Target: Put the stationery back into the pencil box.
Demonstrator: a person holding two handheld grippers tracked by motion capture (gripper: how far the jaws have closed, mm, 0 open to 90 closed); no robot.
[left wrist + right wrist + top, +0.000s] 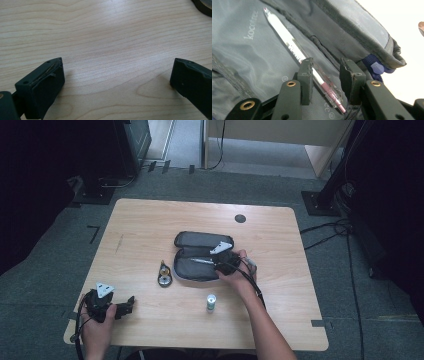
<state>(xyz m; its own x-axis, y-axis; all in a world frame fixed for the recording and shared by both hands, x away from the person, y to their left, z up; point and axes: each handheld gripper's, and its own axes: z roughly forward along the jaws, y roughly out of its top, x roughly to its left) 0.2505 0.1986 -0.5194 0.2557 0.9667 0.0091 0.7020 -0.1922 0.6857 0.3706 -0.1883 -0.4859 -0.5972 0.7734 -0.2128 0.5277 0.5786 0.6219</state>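
A dark grey pencil case [195,240] lies unzipped and spread flat at the middle of the wooden table [150,220]. A clear white pen [201,261] with a pink end lies inside its near half. My right gripper [215,262] hovers over that half, its jaws either side of the pen. In the right gripper view the pen [287,37] runs along the case lining [242,55] and passes between the jaws of my right gripper [326,61]; it lies against the left pad, with a gap to the right one. My left gripper [127,305] rests open near the table's front left corner, over bare wood [116,62].
A small dark round object [164,276] with a yellowish piece sits left of the case. A short white-and-green cylinder [211,302] stands upright nearer the front edge. A black grommet [240,218] marks the far side. A blue zipper pull [375,66] hangs at the case's edge.
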